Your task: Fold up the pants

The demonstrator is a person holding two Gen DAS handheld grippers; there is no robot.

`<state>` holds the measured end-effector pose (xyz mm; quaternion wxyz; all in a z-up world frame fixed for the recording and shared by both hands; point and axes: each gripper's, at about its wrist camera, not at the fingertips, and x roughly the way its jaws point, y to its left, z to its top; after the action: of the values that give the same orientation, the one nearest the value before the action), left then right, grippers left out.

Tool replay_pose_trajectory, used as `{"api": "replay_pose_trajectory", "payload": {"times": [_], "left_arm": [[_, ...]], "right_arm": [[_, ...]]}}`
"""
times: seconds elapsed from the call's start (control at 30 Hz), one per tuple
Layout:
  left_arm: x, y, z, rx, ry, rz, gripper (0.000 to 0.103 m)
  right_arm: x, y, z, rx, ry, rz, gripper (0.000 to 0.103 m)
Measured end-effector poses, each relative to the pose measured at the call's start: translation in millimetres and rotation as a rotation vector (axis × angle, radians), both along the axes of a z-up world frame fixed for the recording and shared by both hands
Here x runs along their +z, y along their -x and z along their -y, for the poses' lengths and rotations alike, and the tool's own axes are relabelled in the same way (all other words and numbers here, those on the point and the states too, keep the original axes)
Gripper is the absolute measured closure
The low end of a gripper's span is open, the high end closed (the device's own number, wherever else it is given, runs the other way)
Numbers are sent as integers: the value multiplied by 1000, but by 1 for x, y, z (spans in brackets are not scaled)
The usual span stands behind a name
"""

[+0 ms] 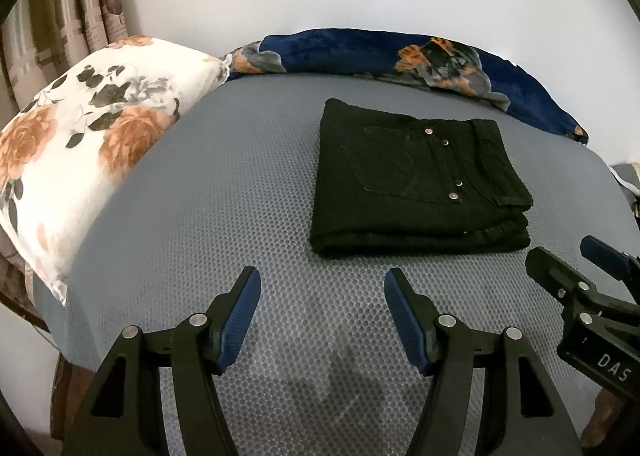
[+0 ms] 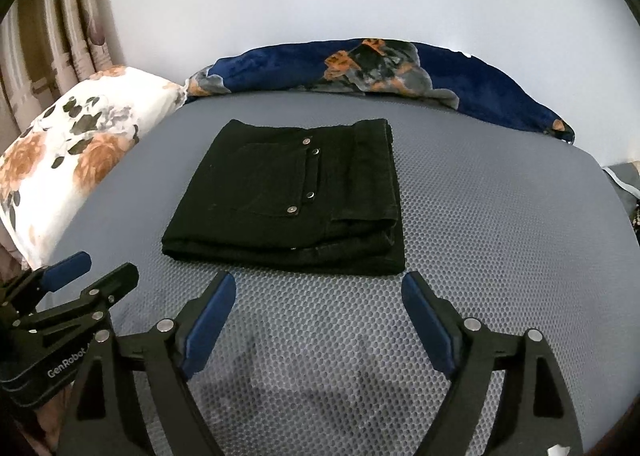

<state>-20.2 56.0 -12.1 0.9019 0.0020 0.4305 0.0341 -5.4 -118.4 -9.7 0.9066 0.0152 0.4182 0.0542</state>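
The black pants (image 1: 416, 180) lie folded into a flat rectangular stack on the grey bed, back pocket with metal rivets on top; they also show in the right wrist view (image 2: 292, 196). My left gripper (image 1: 320, 284) is open and empty, just short of the stack's near edge and left of its middle. My right gripper (image 2: 318, 288) is open and empty, close to the stack's near edge. The right gripper shows at the right edge of the left wrist view (image 1: 568, 260), and the left gripper at the left edge of the right wrist view (image 2: 104, 268).
The grey honeycomb-textured bed cover (image 1: 224, 224) spreads around the pants. A white floral pillow (image 1: 80, 144) lies at the left. A dark blue floral blanket (image 1: 440, 60) runs along the back by the white wall. Curtains (image 1: 60, 24) hang at far left.
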Motion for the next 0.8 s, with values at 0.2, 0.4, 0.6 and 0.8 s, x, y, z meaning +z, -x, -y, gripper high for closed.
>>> {"api": "replay_pose_trajectory", "payload": {"times": [0.2, 0.4, 0.6, 0.8], "left_arm": [[1, 2, 0, -5, 0, 9, 38], [2, 2, -1, 1, -8, 14, 38], [2, 3, 0, 3, -20, 18, 38], [2, 4, 2, 0, -25, 21, 38]], "right_arm": [[0, 1, -4, -6, 9, -2, 20], [-3, 2, -5, -1, 12, -11, 20], [-5, 0, -7, 9, 16, -17, 20], [-5, 1, -8, 10, 15, -19, 20]]}}
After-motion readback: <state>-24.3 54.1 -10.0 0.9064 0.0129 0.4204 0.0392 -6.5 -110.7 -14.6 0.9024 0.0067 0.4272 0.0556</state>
